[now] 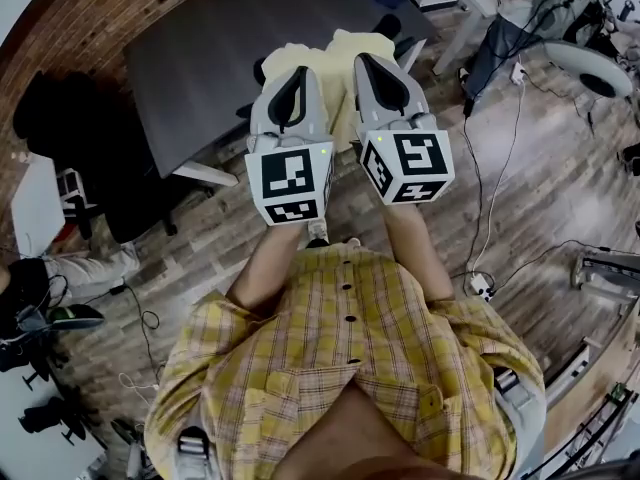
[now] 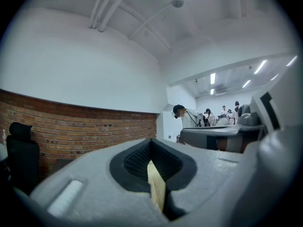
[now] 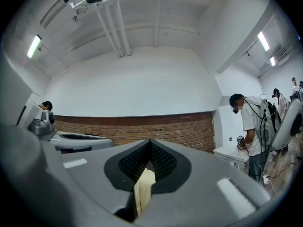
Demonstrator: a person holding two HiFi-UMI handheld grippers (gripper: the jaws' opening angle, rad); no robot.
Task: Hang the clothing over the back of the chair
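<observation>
Pale yellow clothing [image 1: 335, 53] hangs out in front of you, pinched along its near edge by both grippers, and it lies over the near edge of the dark grey table [image 1: 200, 58]. Your left gripper [image 1: 293, 76] has its jaws pressed together on a thin fold of the fabric, which shows as a cream strip between the black pads in the left gripper view [image 2: 156, 190]. Your right gripper [image 1: 372, 66] is clamped the same way on its own fold, seen in the right gripper view [image 3: 143, 193]. The two grippers sit side by side, near each other and pointing level. A black chair [image 1: 70, 128] stands off to your left by the brick wall [image 1: 90, 13]. Cables trail over the wooden floor [image 1: 530, 198] on your right.
</observation>
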